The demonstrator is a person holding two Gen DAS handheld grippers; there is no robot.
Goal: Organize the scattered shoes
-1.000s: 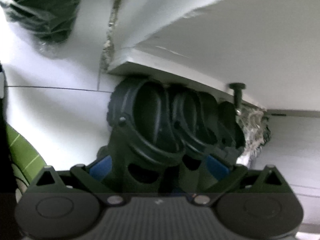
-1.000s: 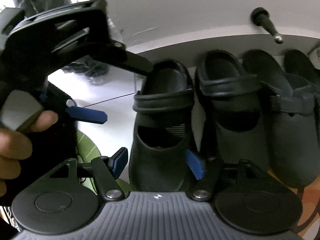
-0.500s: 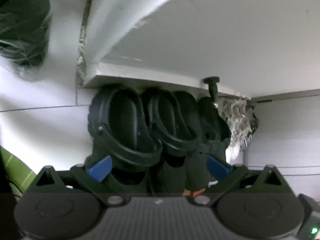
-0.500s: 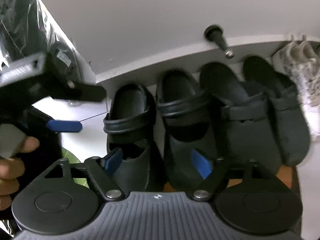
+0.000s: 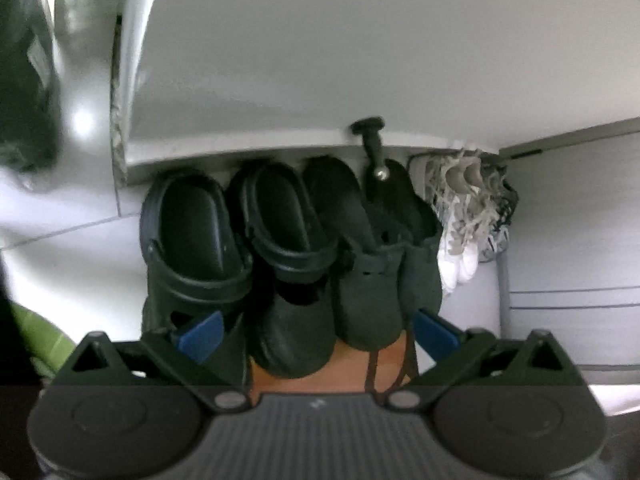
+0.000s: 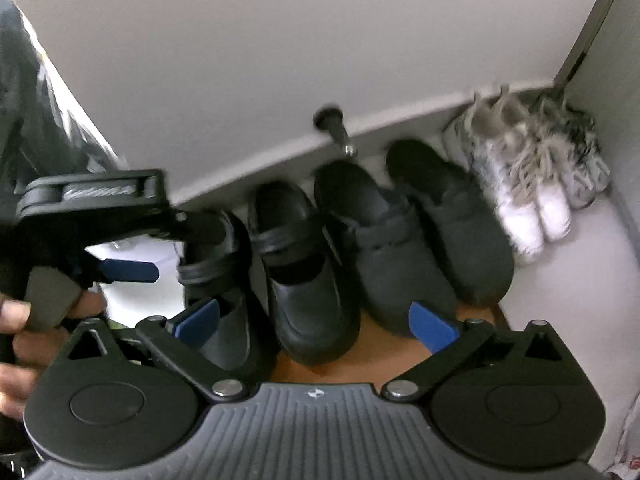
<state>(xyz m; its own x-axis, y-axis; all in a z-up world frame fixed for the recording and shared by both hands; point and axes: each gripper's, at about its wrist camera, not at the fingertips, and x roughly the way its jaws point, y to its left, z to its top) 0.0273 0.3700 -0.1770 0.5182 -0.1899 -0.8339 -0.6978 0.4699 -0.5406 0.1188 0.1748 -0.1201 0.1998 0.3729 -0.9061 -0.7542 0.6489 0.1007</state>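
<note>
Four black rubber clogs [image 6: 320, 264] lined up heels-in along the white wall base beside pale lace-up sneakers [image 6: 536, 184], looking near done; right claw [image 6: 316, 322] opening on nothing, left claw [image 5: 316, 330] spread and empty.

Left gripper [image 5: 316, 334] jaws spread wide, nothing between them. Below: four black shoes in a row, heels under the white door [image 5: 320, 60] edge. Two strapped clogs [image 5: 192, 240] on the left, two slip-on clogs [image 5: 368, 280] beside them, sides touching. Black door stopper [image 5: 372, 144] sticks out over the slip-ons. White sneakers [image 5: 460, 236] just right of the row. Orange mat [image 5: 344, 368] under the toes.
</note>
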